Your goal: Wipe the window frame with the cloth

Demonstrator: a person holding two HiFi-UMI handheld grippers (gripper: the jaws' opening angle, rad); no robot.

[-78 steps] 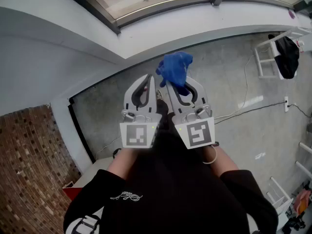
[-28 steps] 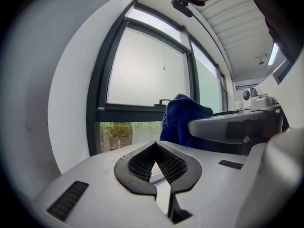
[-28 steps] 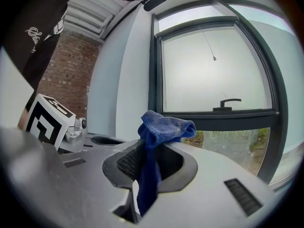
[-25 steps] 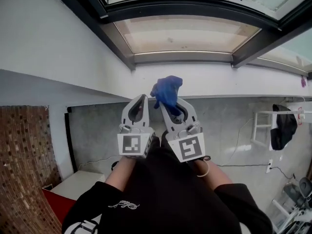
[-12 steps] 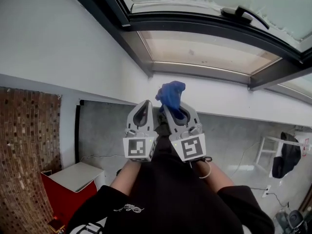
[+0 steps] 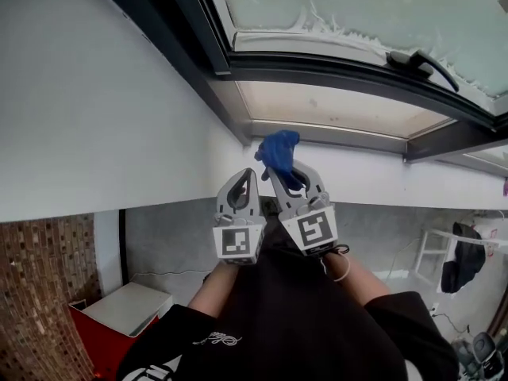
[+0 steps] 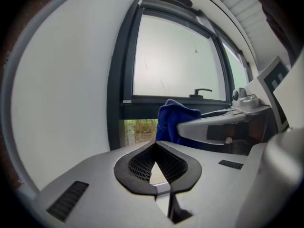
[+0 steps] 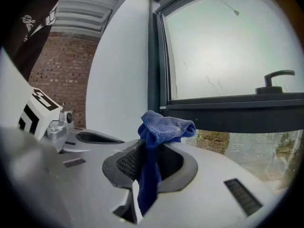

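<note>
While both grippers point up at the window, nothing stands btwn them and it. In head view the dark window frame point(image 6: 317, 68) runs from 11 to 3 o'clock, w/ frosted glass point(image 6: 357, 6) above it and a black handle point(image 6: 419, 59) at 2 o'clock. A clear lower pane point(image 6: 333, 105) sits under the crossbar, just past the gripper tips. White wall point(image 6: 95, 125) fills 9 to 11 o'clock. A brick wall point(image 6: 40, 292) is at 8 o'clock and a red box point(image 6: 119, 324) w/ a white top at 7 o'clock. At 4 o'clock, well apart, a white rack point(image 6: 432, 252) carries a dark garment point(image 6: 460, 252).

The blue cloth point(image 8: 164, 125) is pinched in the R gripper point(image 8: 149, 144), jaws closed on it. A bunched wad sticks out past the tips toward 12 o'clock and a tail hangs down btwn the jaws toward 6 o'clock. In the R gripper view the frame's corner lies behind the wad; whether cloth touches frame can't be told. The L gripper point(image 7: 156, 144) has its jaws closed tip to tip, nothing btwn them. It sits just beside the R gripper, at its 9 o'clock, and the wad lies at 1 o'clock from the L tips, apart from them
</note>
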